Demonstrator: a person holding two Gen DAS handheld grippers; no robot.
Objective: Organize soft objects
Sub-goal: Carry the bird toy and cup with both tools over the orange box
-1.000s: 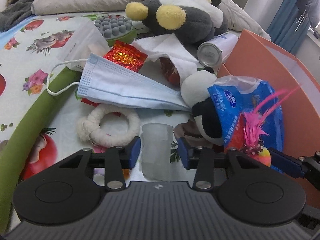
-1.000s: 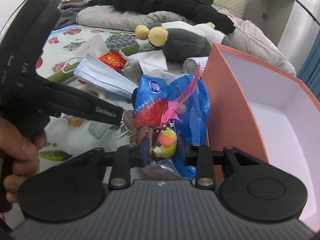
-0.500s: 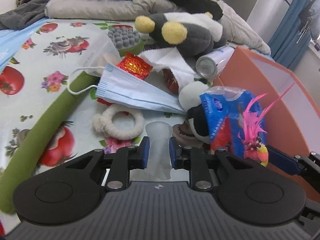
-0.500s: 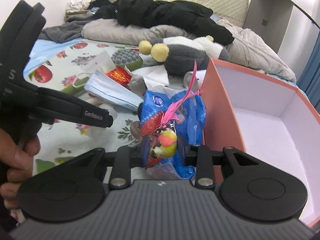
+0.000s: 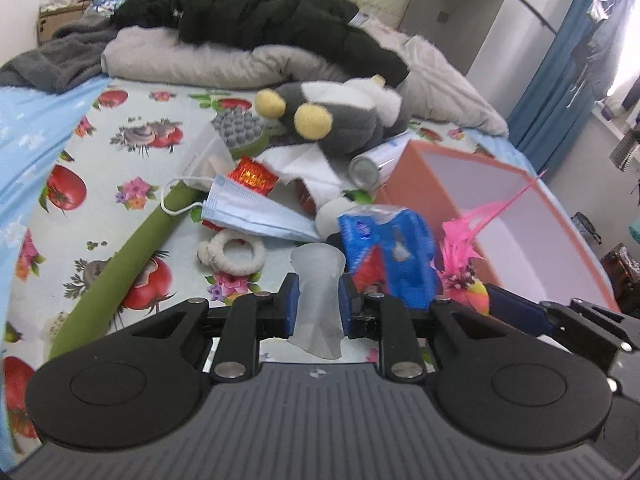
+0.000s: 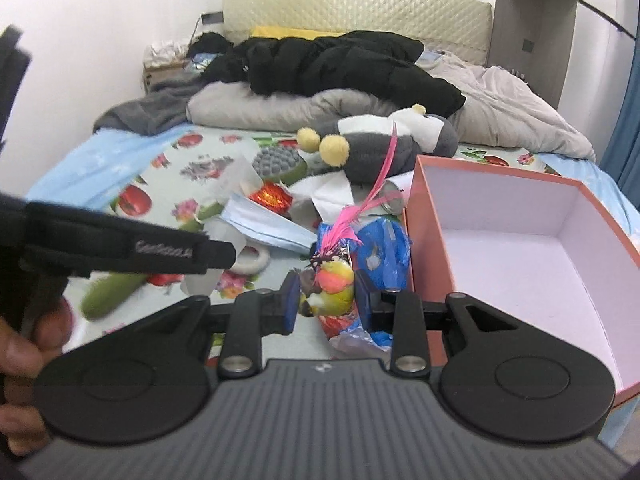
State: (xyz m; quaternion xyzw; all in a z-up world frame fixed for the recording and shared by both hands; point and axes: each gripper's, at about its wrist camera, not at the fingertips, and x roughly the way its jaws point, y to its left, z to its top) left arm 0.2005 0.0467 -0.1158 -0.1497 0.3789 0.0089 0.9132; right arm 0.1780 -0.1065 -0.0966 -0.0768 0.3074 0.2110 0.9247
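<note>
Left wrist view: we hold our left gripper (image 5: 318, 306), jaws just closed, clenched on a translucent soft cup (image 5: 318, 280) above the bed, right gripper (image 6: 326, 300) clamping a pink-feathered bird toy (image 6: 334, 284) beside the open orange box (image 6: 520, 248), likely their destination.

Both wrist views look forward and downward, close over the bed (image 5: 60, 168), sharing the orange box (image 6: 516, 264).

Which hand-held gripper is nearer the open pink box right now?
Right. The right hand-held gripper, shut on the feathered bird toy, is just beside the pink box. The left hand-held gripper, shut on the translucent soft cup, is farther out.
</note>
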